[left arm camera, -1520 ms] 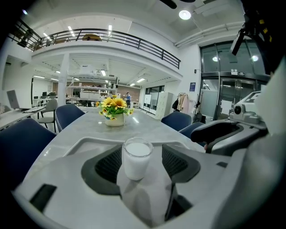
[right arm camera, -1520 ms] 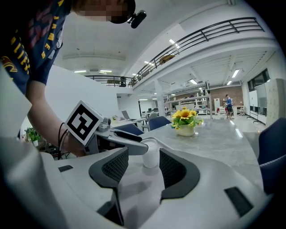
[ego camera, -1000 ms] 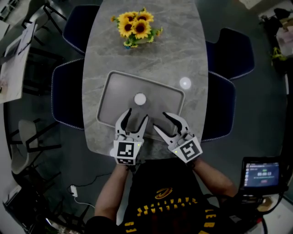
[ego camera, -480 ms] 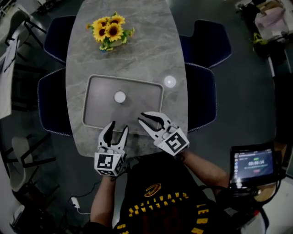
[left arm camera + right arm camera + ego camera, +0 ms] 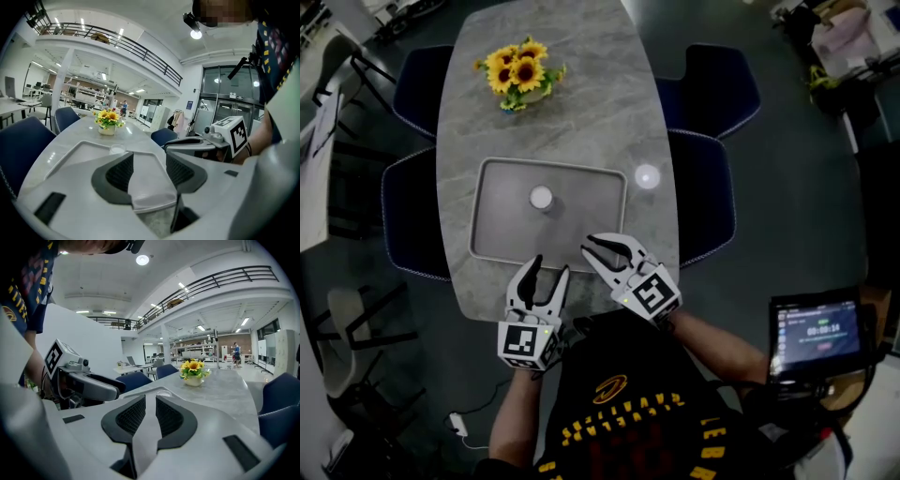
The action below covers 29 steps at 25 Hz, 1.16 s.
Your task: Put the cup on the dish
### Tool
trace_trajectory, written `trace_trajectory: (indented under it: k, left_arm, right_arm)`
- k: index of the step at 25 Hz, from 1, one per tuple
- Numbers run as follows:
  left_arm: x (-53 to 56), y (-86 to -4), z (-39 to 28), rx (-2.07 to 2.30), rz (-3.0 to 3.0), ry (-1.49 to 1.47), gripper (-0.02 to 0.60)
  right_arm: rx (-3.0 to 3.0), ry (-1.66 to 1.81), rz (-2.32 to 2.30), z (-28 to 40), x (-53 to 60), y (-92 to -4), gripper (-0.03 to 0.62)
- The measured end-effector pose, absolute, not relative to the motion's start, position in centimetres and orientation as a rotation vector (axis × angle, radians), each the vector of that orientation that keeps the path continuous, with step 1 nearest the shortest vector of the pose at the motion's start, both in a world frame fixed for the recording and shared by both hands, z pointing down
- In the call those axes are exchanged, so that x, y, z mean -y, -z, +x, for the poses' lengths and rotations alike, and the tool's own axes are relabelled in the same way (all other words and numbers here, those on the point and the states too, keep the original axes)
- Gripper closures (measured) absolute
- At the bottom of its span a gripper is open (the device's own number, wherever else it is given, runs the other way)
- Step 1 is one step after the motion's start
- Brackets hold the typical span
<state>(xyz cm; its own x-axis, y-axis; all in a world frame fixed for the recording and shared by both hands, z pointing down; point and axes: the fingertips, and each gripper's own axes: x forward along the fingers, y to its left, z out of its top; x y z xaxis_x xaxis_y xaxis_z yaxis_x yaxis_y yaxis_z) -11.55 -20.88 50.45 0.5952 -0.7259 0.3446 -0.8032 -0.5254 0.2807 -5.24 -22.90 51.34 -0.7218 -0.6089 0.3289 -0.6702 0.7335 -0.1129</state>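
One oval grey marble-patterned table [image 5: 581, 112]. On it are one rectangular grey tray [image 5: 502, 220], one potted bunch of yellow sunflowers [image 5: 517, 73], and two small white round pieces that look alike from above. One is a small white cup [image 5: 541, 198] standing inside the tray toward its far side. The other is a white round piece [image 5: 647, 176] on bare tabletop just beside the tray's far right corner. Four dark blue chairs [image 5: 408, 211], two per side. One lit tablet screen [image 5: 820, 333], seen in the head view only. Two tongs: left gripper [image 5: 549, 265], jaws wide apart and empty, at the tray's near rim; right gripper [image 5: 592, 246], jaws at a narrow gap with nothing between them, near the tray's near right corner. Only the gripper views show the hall's railed upper gallery [image 5: 117, 40]. The left gripper view shows the cup low and translucent.
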Motion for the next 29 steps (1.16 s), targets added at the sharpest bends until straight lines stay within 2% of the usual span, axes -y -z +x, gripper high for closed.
trace_trajectory:
  k: [10,19,29]
  left_arm:
    - [13.2,-44.8,-11.1,1.228,2.477,-0.187,0.360]
    - [9.9,-42.6,-12.6,1.279,2.532,-0.217,0.360]
    - [8.9,-34.5,-10.4,1.264,2.632,-0.163,0.360]
  right_arm:
    - [2.737,-0.268,0.997,-5.2,15.6,-45.4,0.520]
    - [2.806,-0.252,0.994,-6.6,12.8,-41.3,0.520]
    - [2.886,-0.101,1.054,-5.6,11.4,-34.2,0.520]
